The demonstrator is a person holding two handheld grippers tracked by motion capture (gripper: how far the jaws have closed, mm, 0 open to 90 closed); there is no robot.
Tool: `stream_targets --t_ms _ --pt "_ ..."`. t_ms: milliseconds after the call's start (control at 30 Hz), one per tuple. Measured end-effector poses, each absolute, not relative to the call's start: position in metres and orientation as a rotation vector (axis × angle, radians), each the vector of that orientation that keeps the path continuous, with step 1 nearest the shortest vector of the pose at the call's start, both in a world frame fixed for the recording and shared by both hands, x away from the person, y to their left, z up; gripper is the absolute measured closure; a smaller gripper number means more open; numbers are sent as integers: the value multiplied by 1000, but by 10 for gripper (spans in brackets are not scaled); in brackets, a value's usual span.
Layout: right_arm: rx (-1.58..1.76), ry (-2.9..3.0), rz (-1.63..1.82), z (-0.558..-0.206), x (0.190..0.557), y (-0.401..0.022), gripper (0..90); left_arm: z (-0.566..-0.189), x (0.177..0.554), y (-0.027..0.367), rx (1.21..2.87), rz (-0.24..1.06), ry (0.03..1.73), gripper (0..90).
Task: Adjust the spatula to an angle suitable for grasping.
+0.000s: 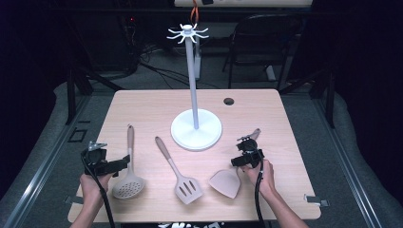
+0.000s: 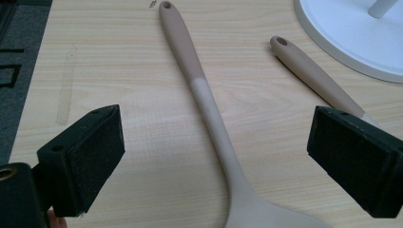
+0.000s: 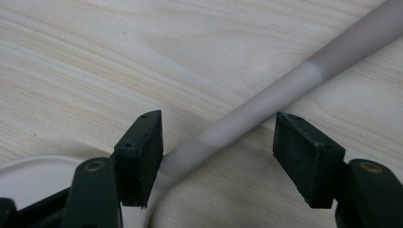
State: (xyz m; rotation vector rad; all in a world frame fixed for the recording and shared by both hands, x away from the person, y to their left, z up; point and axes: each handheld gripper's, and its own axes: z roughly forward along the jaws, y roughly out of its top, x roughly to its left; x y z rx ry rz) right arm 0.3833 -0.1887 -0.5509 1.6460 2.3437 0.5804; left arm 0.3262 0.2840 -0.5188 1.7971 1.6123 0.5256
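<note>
The right gripper (image 3: 218,152) straddles the solid spatula's handle (image 3: 266,102) with jaws apart, neither pad pressing. The handle runs diagonally away toward the white stand (image 1: 196,129); its blade (image 1: 226,183) lies on the counter (image 1: 142,109). The left gripper (image 2: 214,156) hangs open over the skimmer's handle (image 2: 204,95).

A dark lab: lone table (image 1: 142,102) amid floor cables (image 1: 161,71) and rails (image 1: 38,161)

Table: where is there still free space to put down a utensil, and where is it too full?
The table is bare along the far edge beside the cable hole, and left of the white stand base. The near half is crowded: skimmer, slotted turner, solid turner and both grippers.
</note>
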Motion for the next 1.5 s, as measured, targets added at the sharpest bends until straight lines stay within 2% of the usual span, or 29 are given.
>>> stream_targets --t_ms 400,733,900,1500 --pt "1682 2378 577 -550 387 -196 408 -518 325 283 1790 527 1597 56" --pt "1649 2416 516 -544 389 -205 529 -516 322 288 1763 545 1595 67" --pt "1633 2428 495 -543 389 -207 562 -517 323 288 1768 541 1592 68" --pt "1541 2505 344 -539 384 -207 627 -518 325 285 1782 523 1590 75"
